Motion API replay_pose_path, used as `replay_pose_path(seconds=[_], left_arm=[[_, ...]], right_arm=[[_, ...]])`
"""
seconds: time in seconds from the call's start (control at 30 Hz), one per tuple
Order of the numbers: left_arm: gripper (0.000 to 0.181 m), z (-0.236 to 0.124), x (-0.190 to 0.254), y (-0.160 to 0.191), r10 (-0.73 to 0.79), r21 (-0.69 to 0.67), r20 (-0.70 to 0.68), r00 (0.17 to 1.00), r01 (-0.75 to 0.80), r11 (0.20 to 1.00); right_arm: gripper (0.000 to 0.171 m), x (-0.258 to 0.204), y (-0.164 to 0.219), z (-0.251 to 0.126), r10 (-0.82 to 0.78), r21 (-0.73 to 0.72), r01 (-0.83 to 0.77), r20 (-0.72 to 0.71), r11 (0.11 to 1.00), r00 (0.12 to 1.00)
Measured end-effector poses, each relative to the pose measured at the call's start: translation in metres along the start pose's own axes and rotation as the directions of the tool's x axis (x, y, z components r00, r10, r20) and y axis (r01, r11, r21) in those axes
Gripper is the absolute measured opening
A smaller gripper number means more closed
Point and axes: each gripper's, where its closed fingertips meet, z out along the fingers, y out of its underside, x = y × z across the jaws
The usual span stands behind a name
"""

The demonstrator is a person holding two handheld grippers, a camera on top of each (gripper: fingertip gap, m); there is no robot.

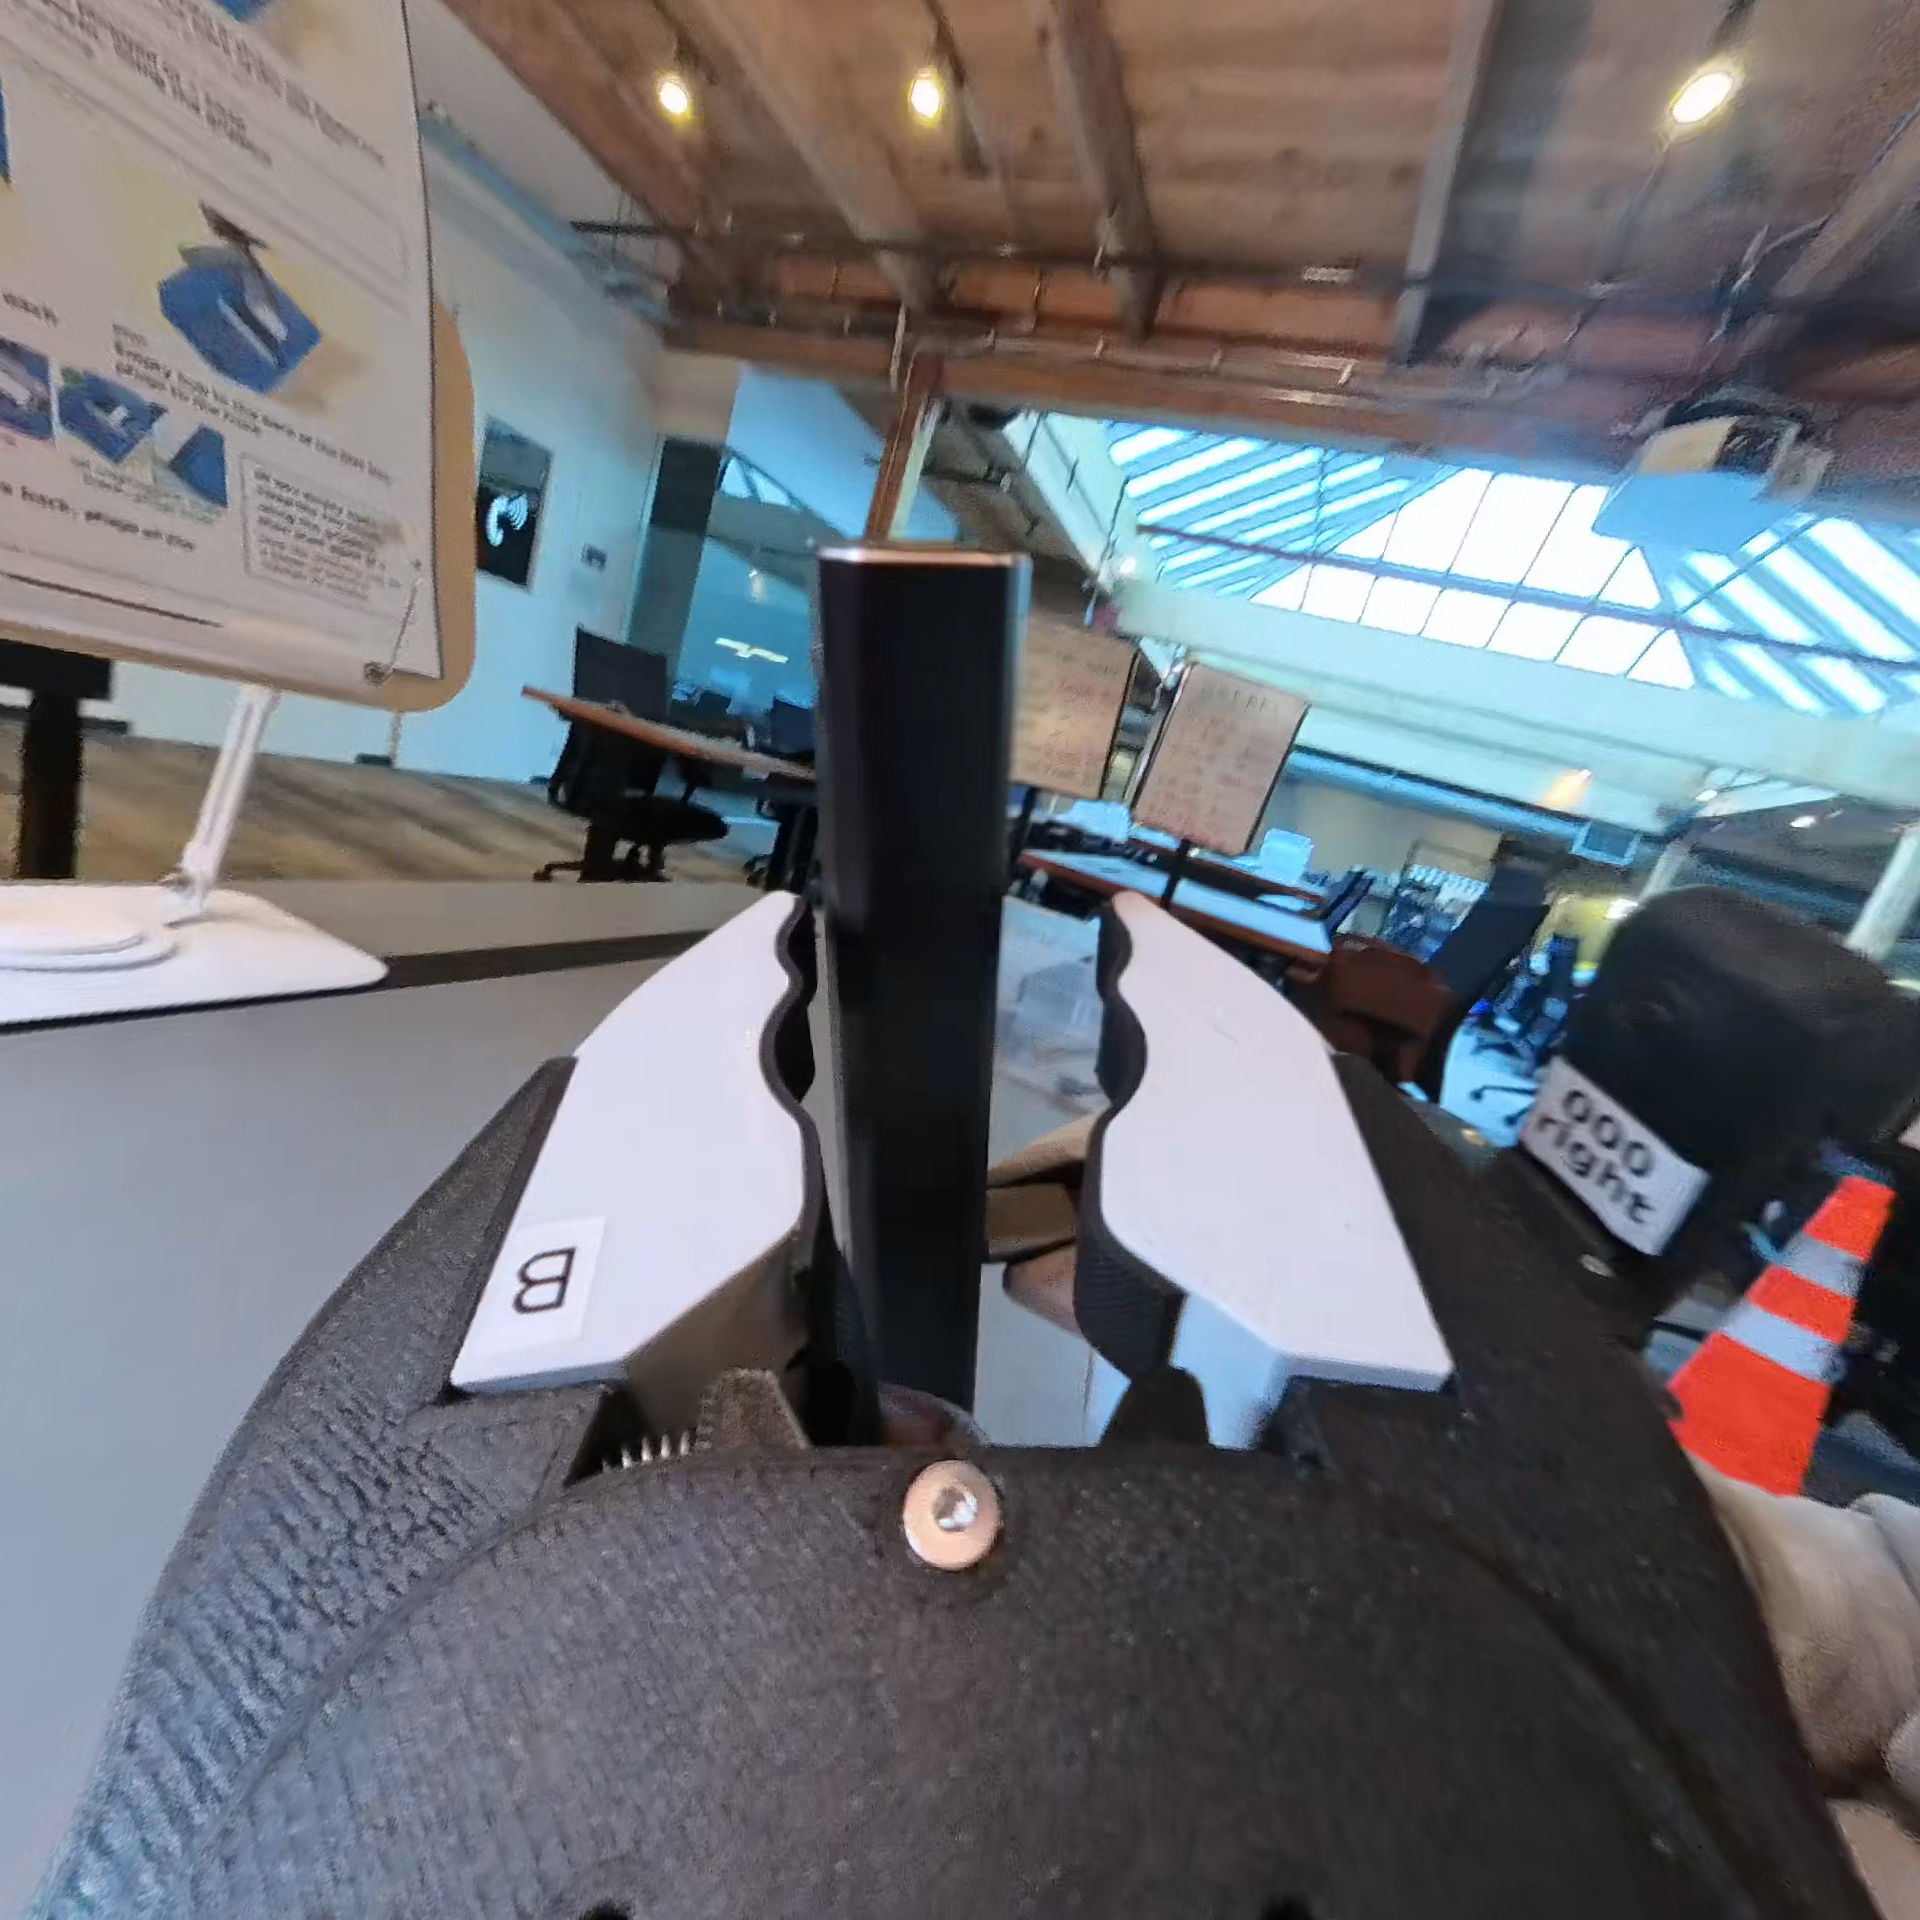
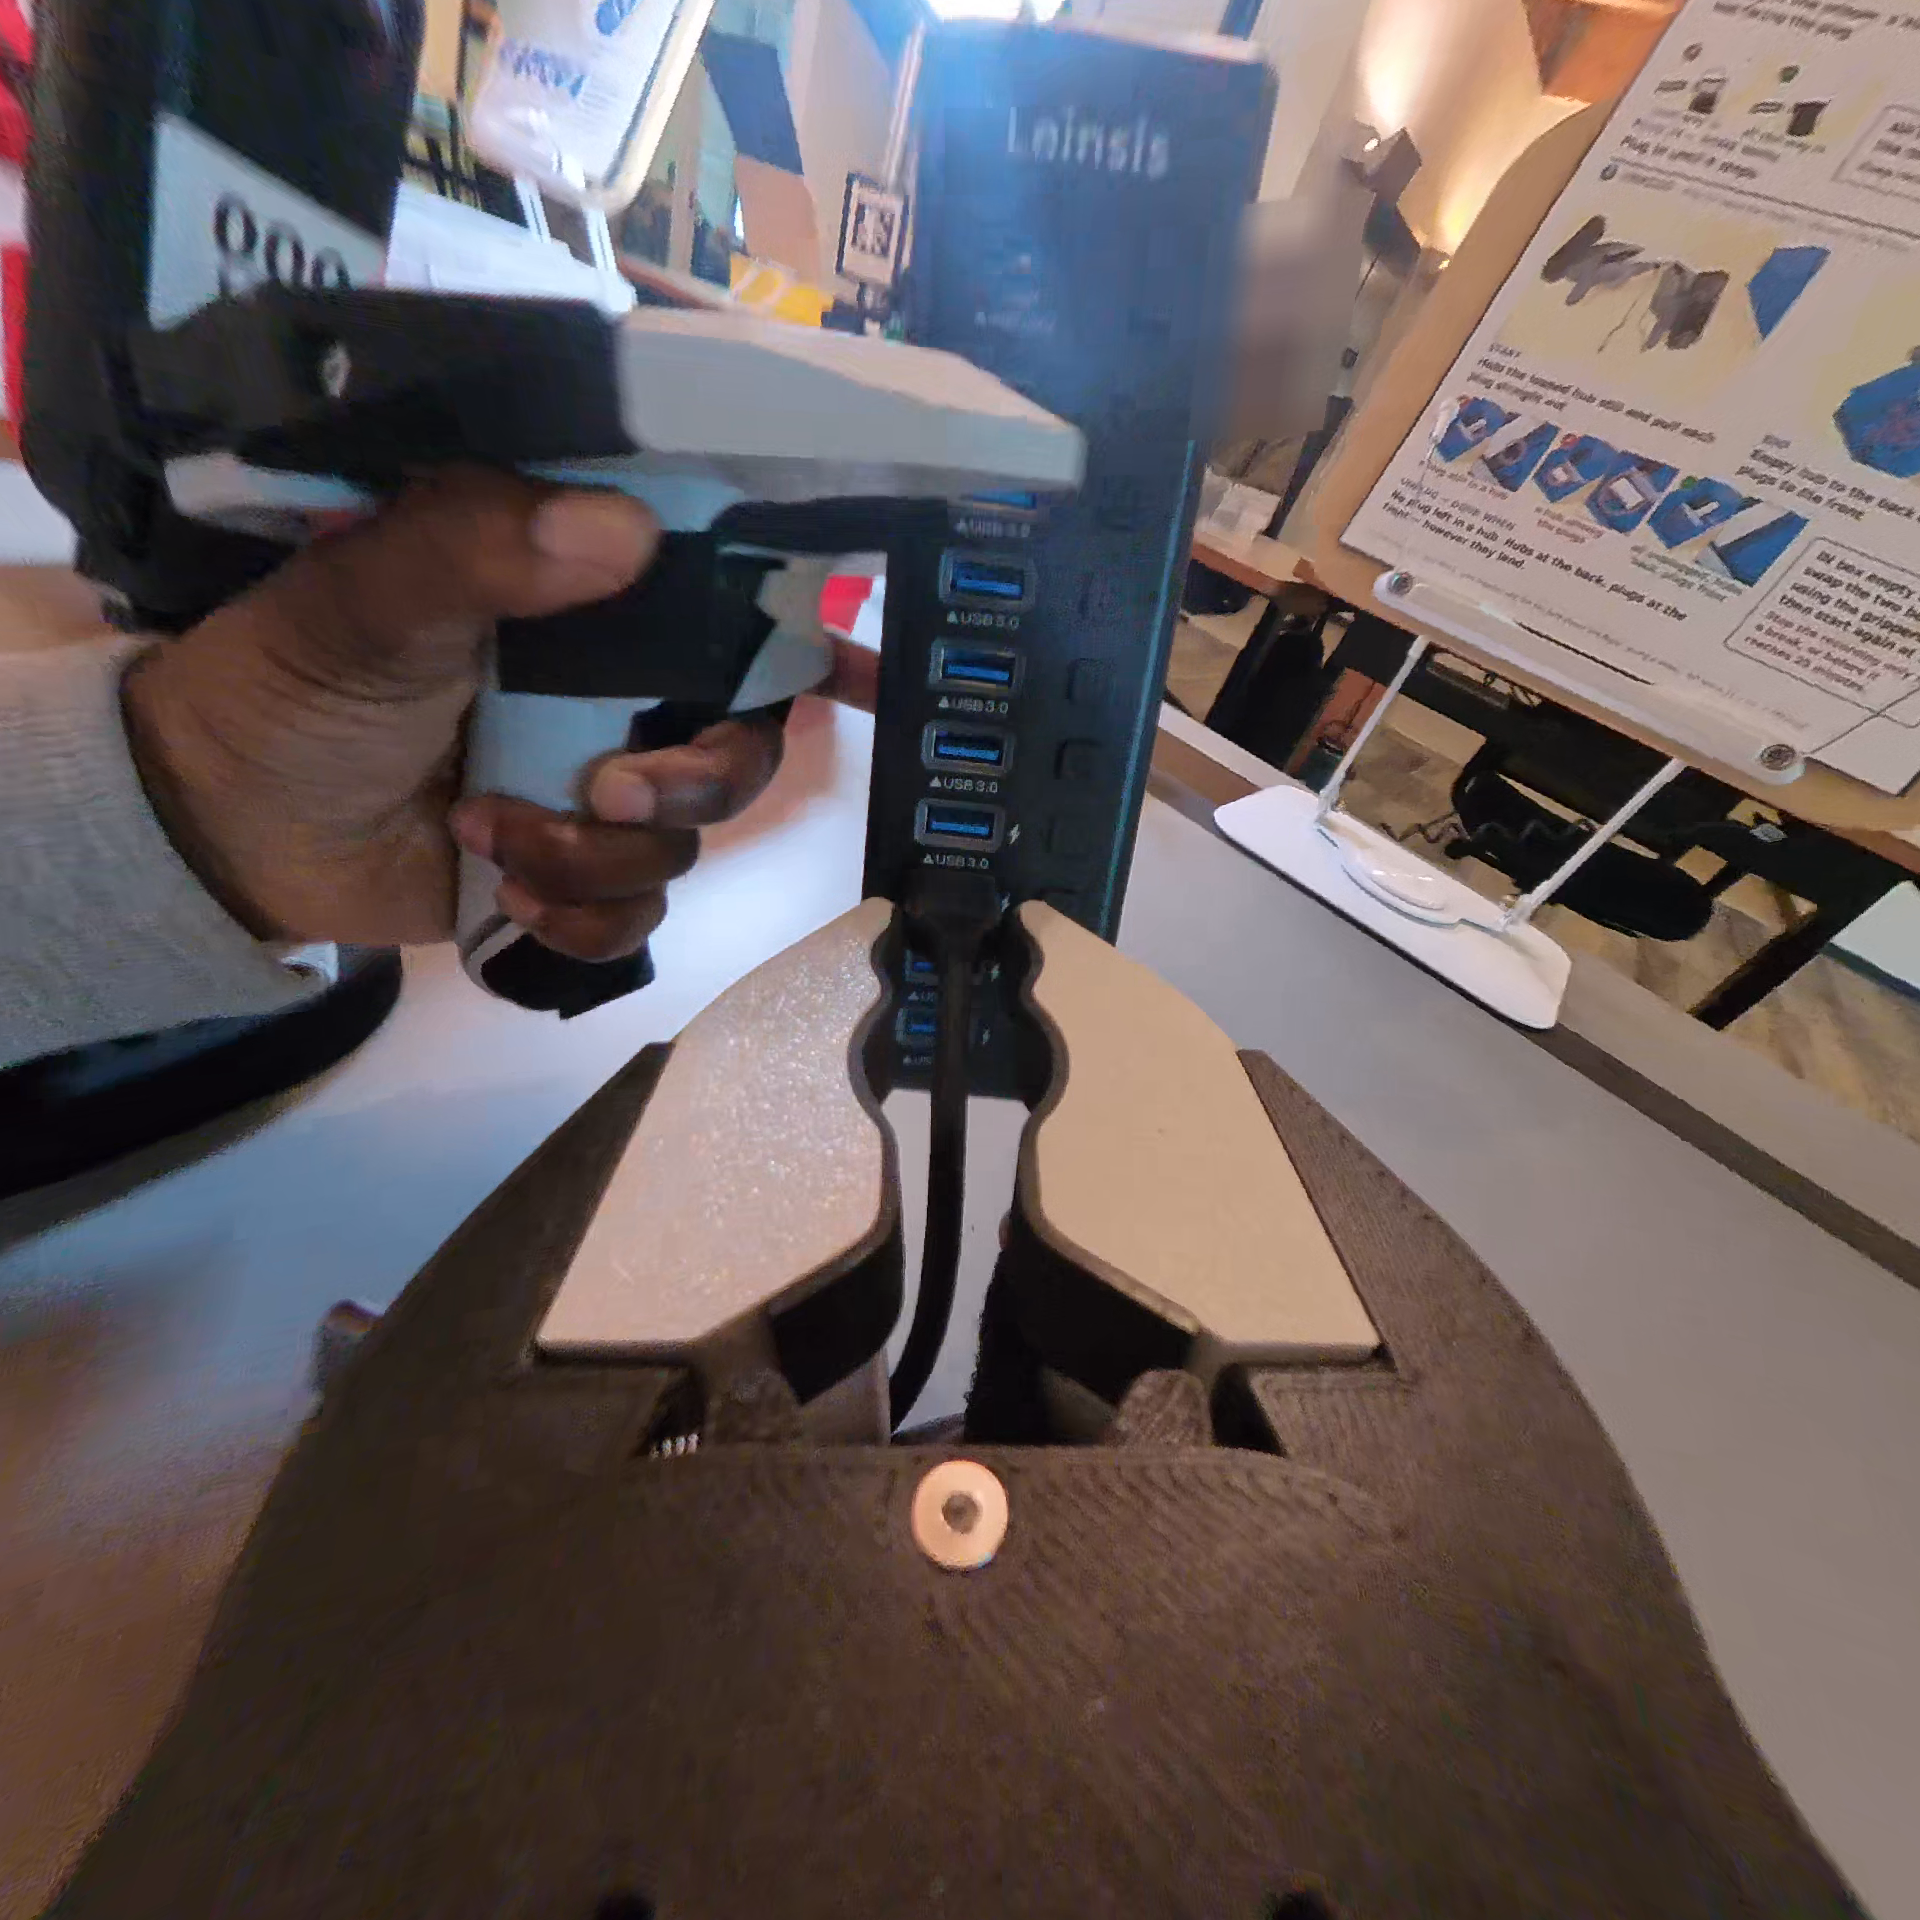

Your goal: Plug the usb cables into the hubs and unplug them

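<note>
A tall black USB hub [image 2: 1081,312] stands upright with a column of blue ports [image 2: 982,582] facing the right wrist view. My left gripper [image 1: 956,904] is shut on the hub [image 1: 914,935], seen edge-on between its fingers; the left finger presses it. That gripper reaches in from the left in the right wrist view [image 2: 1039,457], held by a hand [image 2: 312,727]. My right gripper [image 2: 956,914] is shut on a black USB plug [image 2: 951,909] at a lower port. Its cable [image 2: 935,1195] runs back between the fingers. How deep the plug sits is hidden.
A grey table [image 2: 1455,1247] lies under everything. An instruction board [image 2: 1662,416] on a white stand [image 2: 1403,894] is at the right, near the table edge. Another board [image 1: 208,364] stands at the left. An orange cone [image 1: 1787,1340] is beyond the table. Tip to tip, the grippers are about 7 cm apart.
</note>
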Motion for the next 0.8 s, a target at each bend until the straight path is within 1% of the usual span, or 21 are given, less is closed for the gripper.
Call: replay_pose_path(seconds=[0.03,0.1,0.13,0.17,0.2,0.23,0.27,0.33,0.37,0.43,0.5,0.6,0.67,0.8], left_arm=[[0.053,-0.001,0.001,0.0,-0.017,-0.003,-0.017,1.0,0.017,1.0],[0.054,0.004,0.002,0.016,-0.052,-0.104,-0.042,0.998,0.048,0.993],[0.051,0.008,0.003,0.026,-0.066,-0.154,-0.055,0.996,0.057,0.986],[0.043,0.012,0.001,0.029,-0.052,-0.157,-0.032,0.998,0.046,0.987],[0.028,0.014,-0.005,0.028,0.017,-0.138,0.008,1.0,-0.016,0.99],[0.028,0.014,-0.003,0.027,0.056,-0.141,0.003,0.998,-0.055,0.989],[0.028,0.014,-0.002,0.025,0.073,-0.134,0.004,0.997,-0.072,0.988],[0.028,0.011,0.002,0.018,0.155,-0.094,0.033,0.987,-0.151,0.984],[0.028,0.01,0.004,0.016,0.221,-0.093,0.046,0.974,-0.216,0.972],[0.028,0.008,0.005,0.013,0.37,-0.106,0.087,0.925,-0.36,0.927],[0.03,0.006,0.004,0.01,0.452,-0.111,0.123,0.884,-0.44,0.891],[0.03,0.003,0.002,0.01,0.441,-0.12,0.123,0.889,-0.428,0.896],[0.031,0.003,0.001,0.011,0.491,-0.146,0.128,0.862,-0.473,0.869],[0.032,0.002,-0.001,0.011,0.535,-0.177,0.14,0.833,-0.51,0.842]], right_arm=[[0.017,0.002,-0.005,-0.002,0.033,0.032,-0.033,0.007,0.999,0.999],[0.017,0.006,-0.011,-0.006,0.053,0.074,-0.054,0.016,0.996,0.998],[0.017,0.007,-0.01,-0.006,0.016,0.069,-0.016,0.003,0.997,1.0],[0.017,0.006,-0.009,-0.006,-0.058,0.058,0.059,-0.022,0.997,0.998],[0.017,0.007,-0.008,-0.006,-0.153,0.045,0.156,-0.066,0.987,0.986],[0.017,0.01,-0.008,-0.007,-0.228,0.03,0.233,-0.111,0.972,0.967],[0.017,0.01,-0.01,-0.008,-0.239,0.035,0.245,-0.121,0.969,0.963],[0.017,0.008,-0.014,-0.008,-0.128,0.083,0.135,-0.082,0.987,0.988],[0.018,0.007,-0.015,-0.008,-0.1,0.093,0.106,-0.064,0.99,0.993],[0.017,0.007,-0.013,-0.006,-0.154,0.067,0.16,-0.08,0.985,0.985],[0.017,0.006,-0.014,-0.005,-0.188,0.061,0.195,-0.106,0.979,0.976],[0.017,0.002,-0.014,-0.004,-0.165,0.069,0.171,-0.091,0.983,0.982],[0.017,0.003,-0.013,-0.004,-0.173,0.063,0.18,-0.093,0.982,0.98],[0.017,0.002,-0.011,-0.003,-0.164,0.055,0.169,-0.085,0.984,0.983]])
